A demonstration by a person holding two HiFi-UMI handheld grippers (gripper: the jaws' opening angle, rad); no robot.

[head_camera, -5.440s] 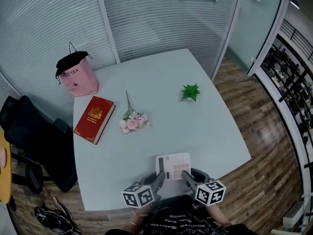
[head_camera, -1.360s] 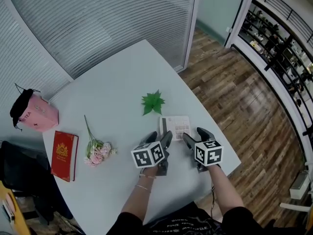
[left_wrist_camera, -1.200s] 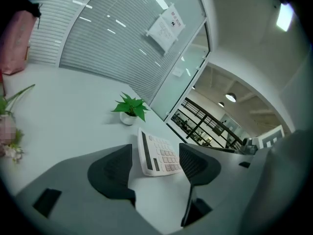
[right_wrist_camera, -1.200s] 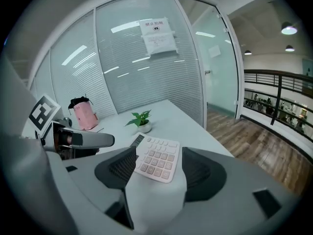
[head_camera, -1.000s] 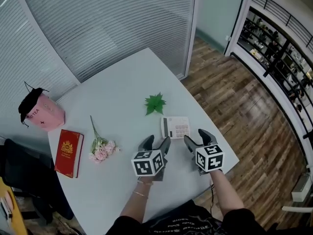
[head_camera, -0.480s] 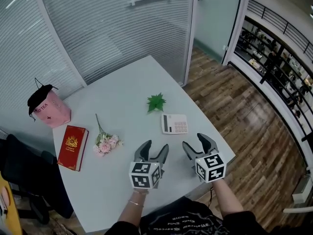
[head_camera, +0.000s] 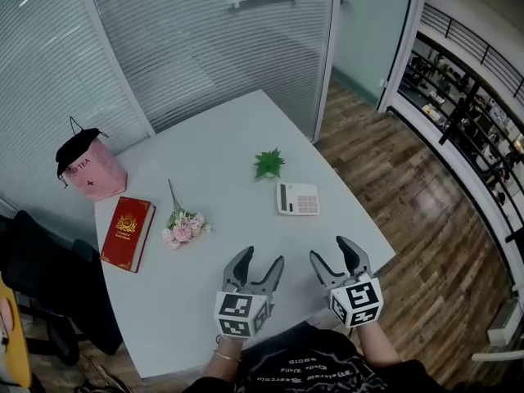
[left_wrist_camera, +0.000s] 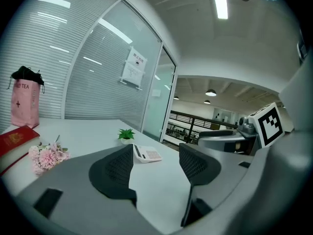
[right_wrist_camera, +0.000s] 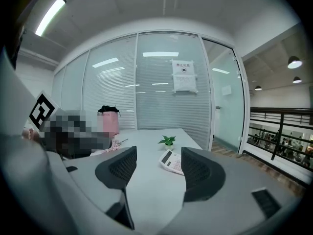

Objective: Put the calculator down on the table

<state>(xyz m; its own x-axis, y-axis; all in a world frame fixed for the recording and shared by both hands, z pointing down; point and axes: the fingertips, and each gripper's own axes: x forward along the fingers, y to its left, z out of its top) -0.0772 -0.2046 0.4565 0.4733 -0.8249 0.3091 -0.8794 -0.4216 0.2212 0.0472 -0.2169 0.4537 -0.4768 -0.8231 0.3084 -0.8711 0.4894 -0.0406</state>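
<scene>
Jaws stand wide apart and empty on both the left hand-held gripper (head_camera: pixel 262 257) and the right hand-held gripper (head_camera: pixel 330 250), side by side over the near edge of the desk (head_camera: pixel 221 142). Well ahead of them the calculator (head_camera: pixel 297 198) lies flat on the desk, keys up, near a small green plant (head_camera: pixel 268 164).

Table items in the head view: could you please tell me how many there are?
5: pink bag at the far left corner, red book nearer than it, pink flowers right of the book, green plant toward the right, calculator beside the plant. None looks hidden.
</scene>
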